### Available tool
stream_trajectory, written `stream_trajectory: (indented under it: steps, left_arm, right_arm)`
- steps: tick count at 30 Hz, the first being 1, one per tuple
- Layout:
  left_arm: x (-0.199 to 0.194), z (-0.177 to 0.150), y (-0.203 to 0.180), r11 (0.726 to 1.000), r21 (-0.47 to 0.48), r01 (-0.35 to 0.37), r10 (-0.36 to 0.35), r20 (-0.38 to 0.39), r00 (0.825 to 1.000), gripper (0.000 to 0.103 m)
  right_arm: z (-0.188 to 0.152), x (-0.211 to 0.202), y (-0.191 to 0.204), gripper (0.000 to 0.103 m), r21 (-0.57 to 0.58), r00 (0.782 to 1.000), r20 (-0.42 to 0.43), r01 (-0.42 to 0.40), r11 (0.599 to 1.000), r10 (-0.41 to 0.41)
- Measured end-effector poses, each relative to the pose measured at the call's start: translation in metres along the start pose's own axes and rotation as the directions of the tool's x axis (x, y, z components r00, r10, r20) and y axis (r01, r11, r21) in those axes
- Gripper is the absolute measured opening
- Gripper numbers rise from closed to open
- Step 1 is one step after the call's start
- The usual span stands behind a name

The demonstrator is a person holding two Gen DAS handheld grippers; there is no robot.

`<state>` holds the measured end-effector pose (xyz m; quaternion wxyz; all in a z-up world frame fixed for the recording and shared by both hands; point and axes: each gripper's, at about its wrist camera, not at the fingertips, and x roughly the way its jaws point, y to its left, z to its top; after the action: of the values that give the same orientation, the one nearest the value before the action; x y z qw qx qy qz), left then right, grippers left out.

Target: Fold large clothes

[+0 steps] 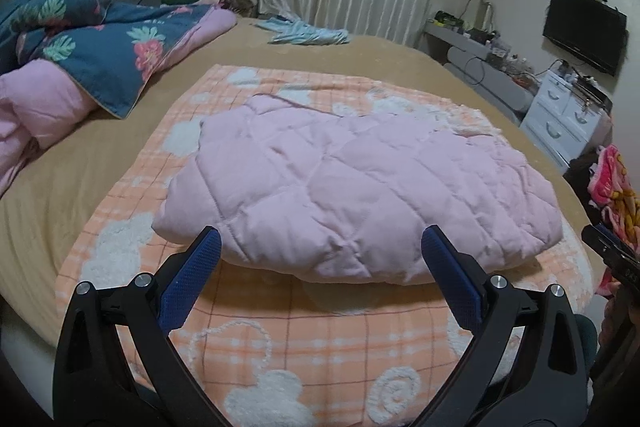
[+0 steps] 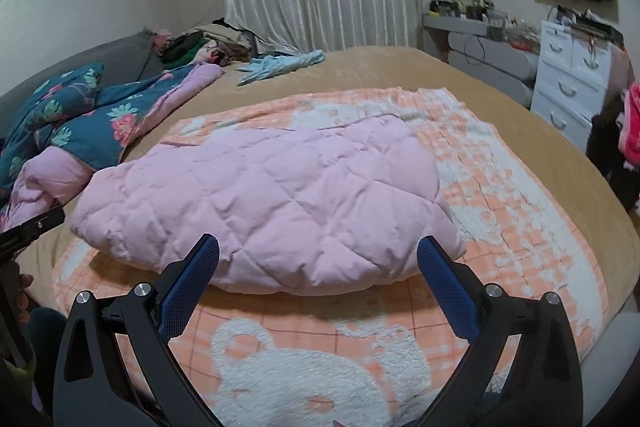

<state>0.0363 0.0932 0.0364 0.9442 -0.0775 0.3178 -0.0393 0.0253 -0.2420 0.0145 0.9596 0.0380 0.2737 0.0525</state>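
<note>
A pink quilted garment lies folded into a thick bundle on an orange checked blanket with white bear shapes, spread on the bed. It also shows in the right wrist view. My left gripper is open and empty, its blue pads just in front of the bundle's near edge. My right gripper is open and empty too, at the same near edge, a little further right. A tip of the right gripper shows at the right edge of the left wrist view.
A blue floral quilt with pink lining is heaped at the bed's left. A light blue cloth lies at the far side of the tan bedsheet. White drawers, a cluttered desk and a wall TV stand right.
</note>
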Motion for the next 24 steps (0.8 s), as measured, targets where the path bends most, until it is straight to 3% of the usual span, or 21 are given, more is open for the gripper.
stream_trajectory:
  steps: [7, 24]
  left_arm:
    - [-0.016, -0.012, -0.02, 0.999, 0.031, 0.028, -0.029, 0.032, 0.999, 0.094]
    - [-0.027, -0.05, -0.048, 0.996, 0.068, 0.065, -0.067, 0.028, 0.997, 0.094]
  right_arm:
    - [-0.005, -0.023, 0.03, 0.099, -0.076, 0.999, 0.033, -0.004, 0.997, 0.006]
    - [-0.038, -0.047, 0.057, 0.099, -0.114, 0.994, 0.095, -0.037, 0.993, 0.048]
